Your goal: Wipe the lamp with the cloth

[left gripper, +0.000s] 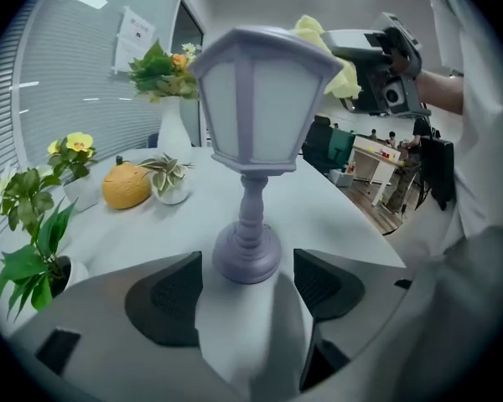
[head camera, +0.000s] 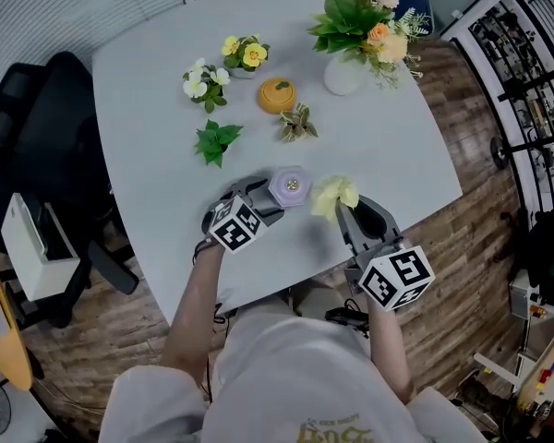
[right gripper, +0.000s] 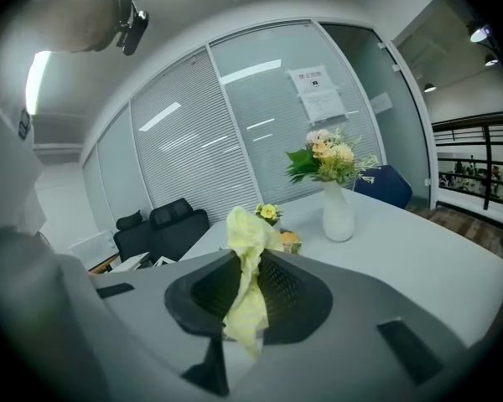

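A small lilac lantern lamp [head camera: 291,185] stands upright on the grey table [head camera: 388,155] near its front edge. My left gripper [head camera: 258,205] sits just left of it. In the left gripper view the lamp's round base [left gripper: 246,254] lies between the two pads of the left gripper [left gripper: 247,281], with a narrow gap on each side, so it is open. My right gripper [head camera: 345,210] is shut on a yellow cloth [head camera: 333,195], which hangs bunched between the pads of the right gripper [right gripper: 247,290]. The cloth [left gripper: 334,53] is level with the lamp's roof, at its right edge.
A white vase of flowers [head camera: 346,70] stands at the back right. Further left are an orange gourd-like ornament [head camera: 276,94], a tiny succulent [head camera: 297,124], two flower pots [head camera: 243,55] [head camera: 206,83] and a leafy sprig [head camera: 216,142]. A black office chair [head camera: 46,137] stands left of the table.
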The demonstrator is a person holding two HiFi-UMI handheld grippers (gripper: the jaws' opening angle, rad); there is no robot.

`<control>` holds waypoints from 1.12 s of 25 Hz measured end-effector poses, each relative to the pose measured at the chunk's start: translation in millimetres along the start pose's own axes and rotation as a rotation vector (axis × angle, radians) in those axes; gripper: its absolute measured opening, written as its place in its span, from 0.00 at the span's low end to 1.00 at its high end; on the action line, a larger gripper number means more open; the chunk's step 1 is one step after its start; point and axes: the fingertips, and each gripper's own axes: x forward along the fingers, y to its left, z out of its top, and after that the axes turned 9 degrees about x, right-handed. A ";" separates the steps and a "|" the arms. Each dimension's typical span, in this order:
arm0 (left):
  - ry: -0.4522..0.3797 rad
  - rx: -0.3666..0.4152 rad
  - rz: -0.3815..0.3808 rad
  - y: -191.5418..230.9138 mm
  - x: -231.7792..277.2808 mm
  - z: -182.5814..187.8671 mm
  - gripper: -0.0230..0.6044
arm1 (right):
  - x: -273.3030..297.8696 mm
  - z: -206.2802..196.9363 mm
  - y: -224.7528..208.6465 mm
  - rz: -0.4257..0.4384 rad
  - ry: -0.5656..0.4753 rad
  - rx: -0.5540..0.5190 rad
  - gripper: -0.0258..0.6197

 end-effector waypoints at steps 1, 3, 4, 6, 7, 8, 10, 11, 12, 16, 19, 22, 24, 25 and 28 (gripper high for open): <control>0.008 0.016 -0.002 -1.2 2.9 0.3 0.54 | 0.7 0.4 0.5 0.010 0.003 -0.002 0.15; 0.022 0.040 -0.004 -3.6 7.3 0.3 0.54 | 2.2 1.7 1.6 0.035 0.010 -0.009 0.15; 0.027 0.048 -0.003 -3.9 9.3 0.0 0.54 | 3.4 2.8 1.4 0.048 0.013 -0.012 0.15; 0.038 0.058 -0.002 -3.0 13.7 -1.5 0.54 | 6.4 5.6 -0.2 0.071 0.019 -0.017 0.15; 0.045 0.064 -0.001 -2.6 16.1 -2.8 0.54 | 8.0 7.0 -1.0 0.083 0.022 -0.019 0.15; 0.051 0.069 0.001 -2.9 18.3 -4.0 0.54 | 9.3 8.4 -1.3 0.099 0.025 -0.019 0.15; 0.055 0.073 0.003 -4.2 20.6 -5.0 0.54 | 11.8 12.2 -0.5 0.137 0.031 -0.018 0.15; 0.052 0.076 0.007 -3.9 20.5 -4.6 0.54 | 13.5 14.6 0.2 0.157 0.033 -0.019 0.15; 0.045 0.079 0.013 -2.8 19.8 -3.8 0.54 | 15.5 16.8 0.7 0.175 0.035 -0.022 0.15; 0.002 0.026 0.026 -0.5 20.7 4.0 0.54 | 19.9 23.1 0.1 0.230 0.040 -0.025 0.15; 0.002 -0.009 0.016 -3.0 27.4 2.7 0.54 | 24.7 30.4 -1.2 0.260 0.042 -0.036 0.15; -0.008 0.004 0.031 -2.2 28.4 1.9 0.54 | 30.9 35.9 -1.9 0.298 0.039 -0.048 0.15; -0.018 0.016 0.044 -0.7 28.1 3.2 0.54 | 36.1 37.5 -2.5 0.320 0.040 -0.050 0.15; -0.021 0.021 0.049 -0.5 27.9 3.3 0.54 | 38.4 37.6 -1.7 0.331 0.042 -0.050 0.15; -0.026 0.027 0.059 -0.6 27.2 2.9 0.54 | 42.9 40.9 8.0 0.381 0.046 -0.074 0.15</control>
